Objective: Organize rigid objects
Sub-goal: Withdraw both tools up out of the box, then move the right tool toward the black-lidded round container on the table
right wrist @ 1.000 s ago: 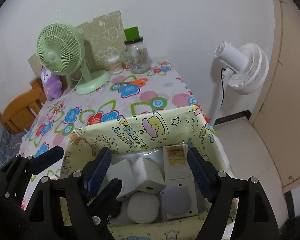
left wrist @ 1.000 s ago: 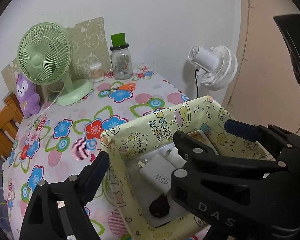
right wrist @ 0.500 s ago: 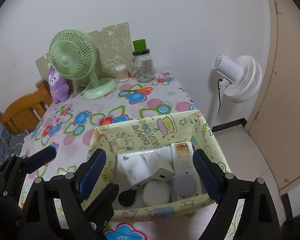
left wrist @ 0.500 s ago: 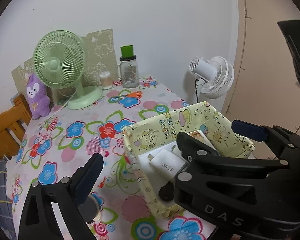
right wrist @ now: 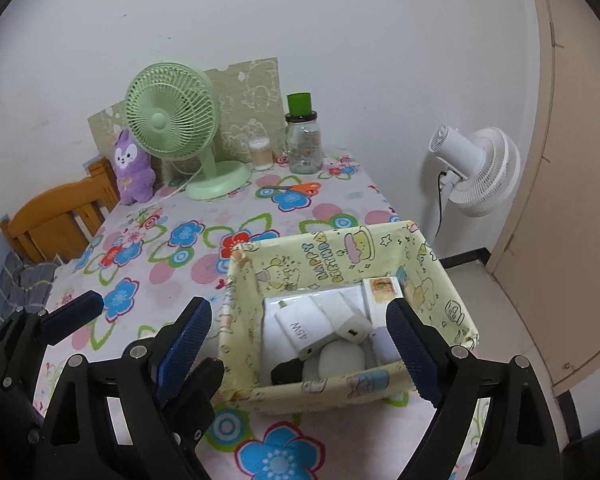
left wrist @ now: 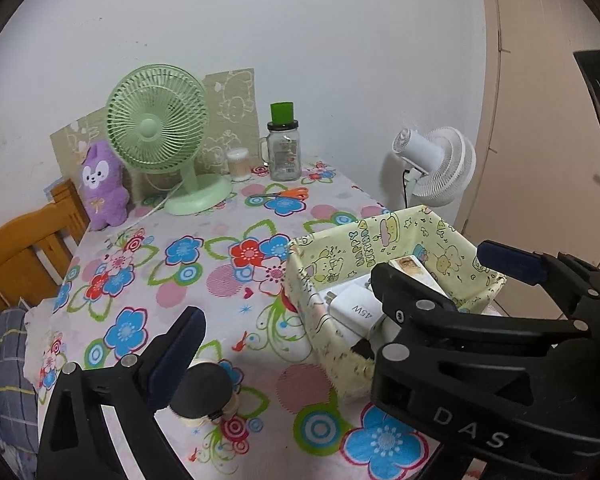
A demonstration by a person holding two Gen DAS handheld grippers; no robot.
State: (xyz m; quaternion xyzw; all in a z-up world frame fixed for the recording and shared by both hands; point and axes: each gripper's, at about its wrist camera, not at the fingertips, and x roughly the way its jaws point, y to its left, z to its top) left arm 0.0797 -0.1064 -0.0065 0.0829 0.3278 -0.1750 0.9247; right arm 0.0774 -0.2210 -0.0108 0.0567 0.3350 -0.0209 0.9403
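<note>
A yellow cartoon-print box [right wrist: 328, 256] stands near the table's right edge and holds white chargers [right wrist: 304, 326], a white carton, a round white piece and a small black item. My right gripper [right wrist: 300, 344] hangs open in front of the box's near wall, its pads touching nothing. In the left wrist view the box [left wrist: 380, 236] is partly hidden by the right gripper's black fingers [left wrist: 420, 308]. My left gripper [left wrist: 300, 340] is open too; only its left finger shows. A small jar with a black lid [left wrist: 202, 392] stands on the cloth beside that finger, untouched.
At the back are a green desk fan [left wrist: 156, 128], a purple plush [left wrist: 100, 184], a glass jar with a green cap [left wrist: 284, 152] and orange scissors [left wrist: 284, 193]. A white floor fan [right wrist: 476, 168] stands off the table's right side. A wooden chair [left wrist: 16, 248] is at the left.
Both grippers drew back and rose away from the box, and their jaws spread wider. The box now sits farther off, and the black-lidded jar has come into the left wrist view.
</note>
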